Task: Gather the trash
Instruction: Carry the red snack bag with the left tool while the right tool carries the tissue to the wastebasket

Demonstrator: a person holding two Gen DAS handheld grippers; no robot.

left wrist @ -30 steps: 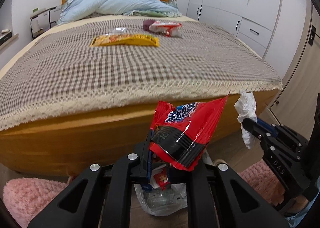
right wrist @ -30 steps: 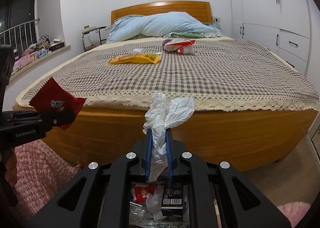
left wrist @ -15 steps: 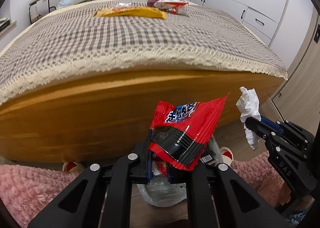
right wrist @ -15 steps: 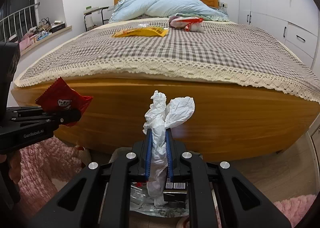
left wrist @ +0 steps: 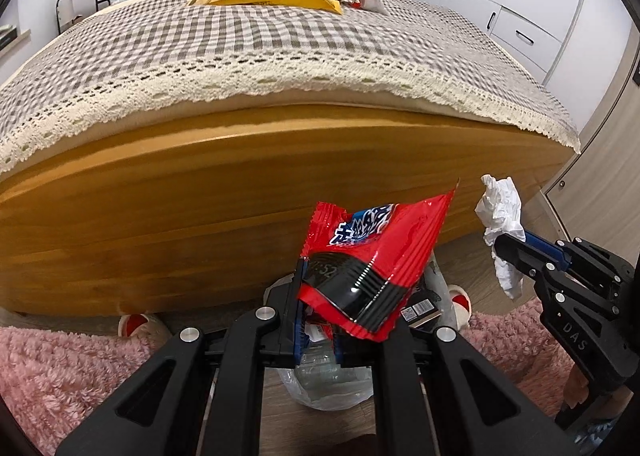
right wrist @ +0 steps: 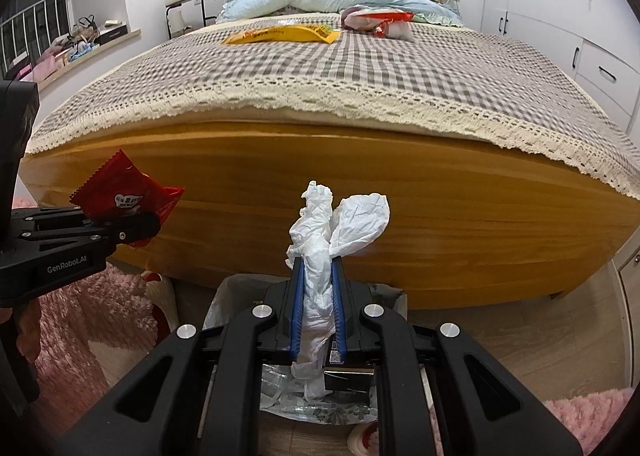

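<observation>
The red snack wrapper [left wrist: 376, 256] pinched in the left gripper [left wrist: 318, 320] and the crumpled tissue [right wrist: 320, 256] pinched in the right gripper [right wrist: 316, 312] hang over the floor trash bag [left wrist: 328, 388], while 2 wrappers [right wrist: 280, 33] remain on the bed [right wrist: 320, 191].

You held a red snack wrapper [left wrist: 384, 252], crumpled and glossy with a black band, above the clear trash bag [left wrist: 328, 388] on the floor. You held a crumpled white tissue [right wrist: 320, 256] upright. A yellow snack packet [right wrist: 284, 33] and a red-and-white wrapper [right wrist: 378, 20] lay flat on the bed.
</observation>
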